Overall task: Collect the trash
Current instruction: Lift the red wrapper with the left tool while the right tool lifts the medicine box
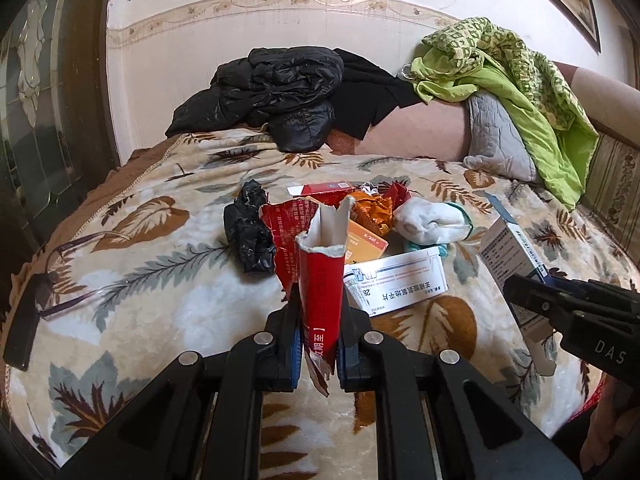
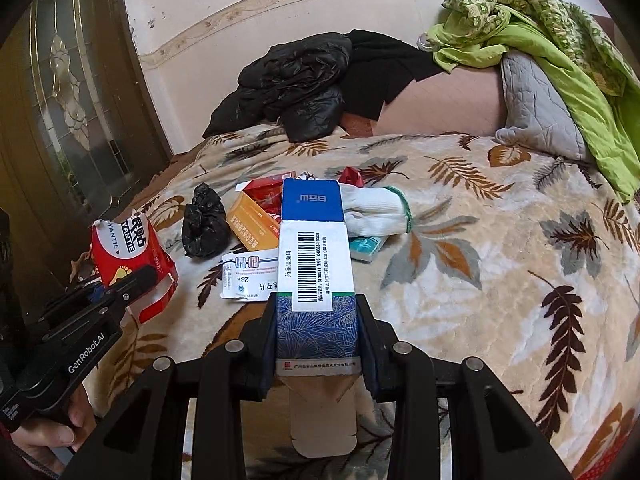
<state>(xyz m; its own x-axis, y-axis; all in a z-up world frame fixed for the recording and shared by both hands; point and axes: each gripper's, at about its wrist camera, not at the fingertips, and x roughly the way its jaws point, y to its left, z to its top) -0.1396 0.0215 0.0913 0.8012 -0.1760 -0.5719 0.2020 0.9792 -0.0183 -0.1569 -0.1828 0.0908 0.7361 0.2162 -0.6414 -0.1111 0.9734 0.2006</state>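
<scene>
The bed (image 2: 500,264) fills both views under its leaf-print blanket, and the trash pile (image 1: 360,220) sits at the centre of the left view. Your right claw (image 2: 316,344) is closed on the blue-and-white medicine box (image 2: 316,256), its bottom flap hanging open. Your left claw (image 1: 318,344) is pinched tight on the torn red packet (image 1: 322,284). That packet is thin, ragged foil, so a quick swing could tear it or let it slip. Both claws are full, so you can't take the black bag (image 1: 250,236) or white glove (image 1: 424,220) yet.
</scene>
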